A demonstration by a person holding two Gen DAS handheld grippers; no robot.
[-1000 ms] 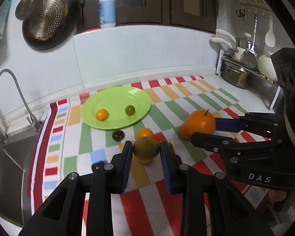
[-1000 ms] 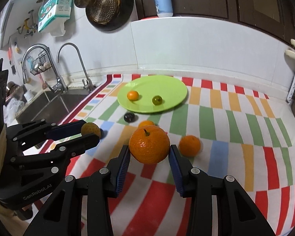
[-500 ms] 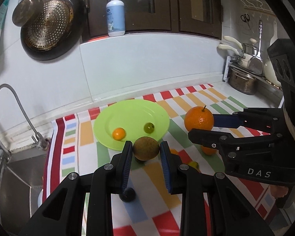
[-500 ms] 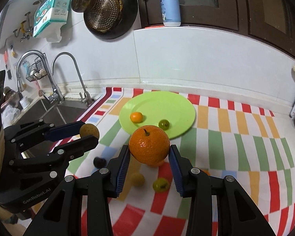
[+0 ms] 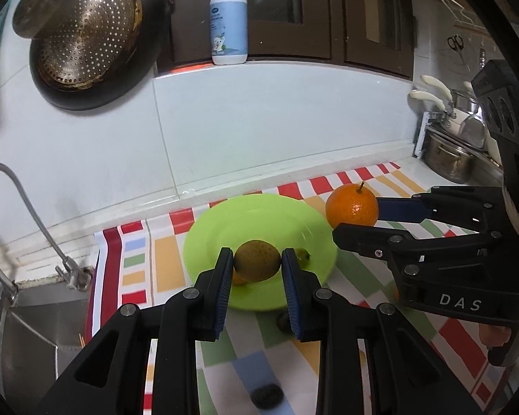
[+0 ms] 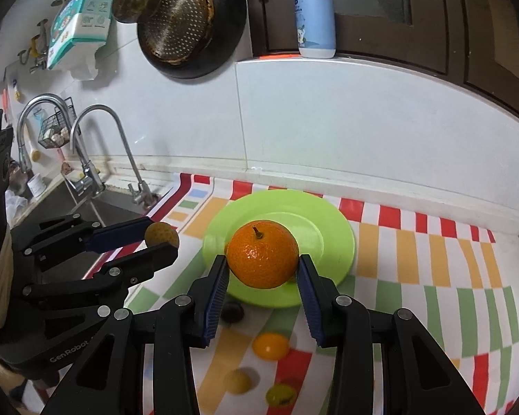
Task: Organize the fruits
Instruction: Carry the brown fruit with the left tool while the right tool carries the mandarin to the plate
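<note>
My left gripper [image 5: 256,263] is shut on a brown-green round fruit [image 5: 256,260], held above the near part of the green plate [image 5: 270,216]. My right gripper [image 6: 262,271] is shut on a large orange [image 6: 262,257] with a stem, held above the green plate [image 6: 332,228]. In the left wrist view the orange [image 5: 352,206] hangs at the plate's right edge. In the right wrist view the brown fruit [image 6: 162,234] is left of the plate. A small green fruit [image 5: 302,254] lies on the plate, and an orange fruit is partly hidden behind my left finger.
Loose fruits lie on the striped cloth [image 6: 432,276] in front of the plate: a dark one [image 6: 231,312], a small orange one [image 6: 270,346], two yellowish ones [image 6: 238,381]. A sink [image 6: 69,207] with taps lies to the left. Pots [image 5: 449,162] stand at the right. The wall is close behind.
Both grippers have lifted and moved forward toward the plate, each with its fruit. The plate now sits directly under and beyond both held fruits.
</note>
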